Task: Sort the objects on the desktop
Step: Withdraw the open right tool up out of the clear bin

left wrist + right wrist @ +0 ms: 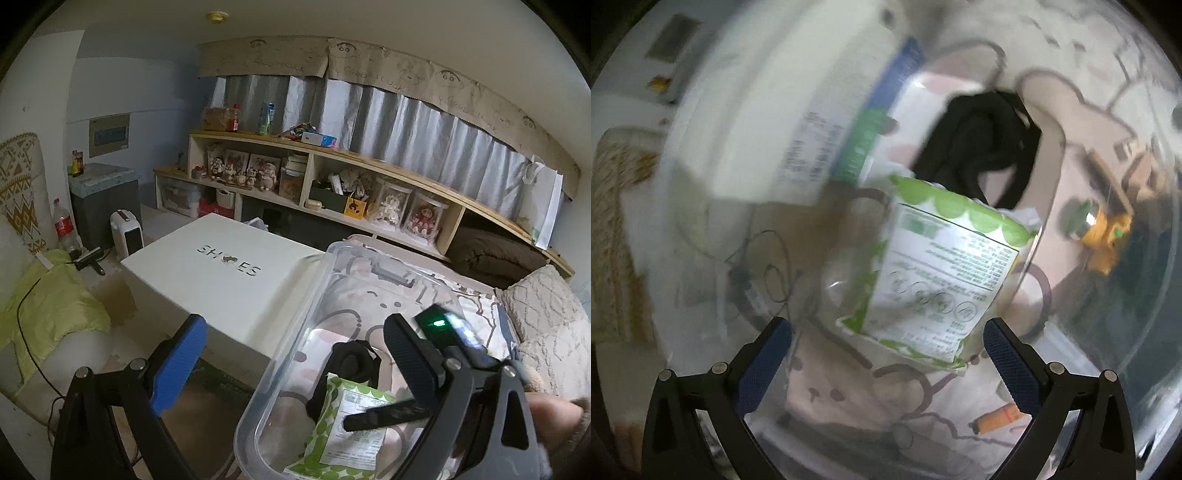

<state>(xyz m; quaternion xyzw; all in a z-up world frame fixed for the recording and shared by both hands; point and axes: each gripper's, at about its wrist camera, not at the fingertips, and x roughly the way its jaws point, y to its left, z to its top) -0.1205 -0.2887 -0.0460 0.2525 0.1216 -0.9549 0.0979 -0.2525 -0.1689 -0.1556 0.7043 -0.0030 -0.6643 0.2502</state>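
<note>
A clear plastic bin (317,295) rests on the cartoon-print bed sheet. Inside it lie a green-and-white wipes packet (343,421) and a black fabric item (351,358). My left gripper (295,354) is open, its jaws standing to either side of the bin's near left wall. In the right wrist view my right gripper (886,354) is open just above the wipes packet (942,273), with the black fabric item (982,147) beyond it. A white box with blue and green print (798,147) shows blurred at upper left; whether it rests on anything I cannot tell.
A white shoe box (221,266) marked SHOES stands left of the bin. Long wooden shelves (332,184) with dolls and jars line the back wall. A yellow object (1104,236) and an orange item (997,417) lie on the sheet outside the bin.
</note>
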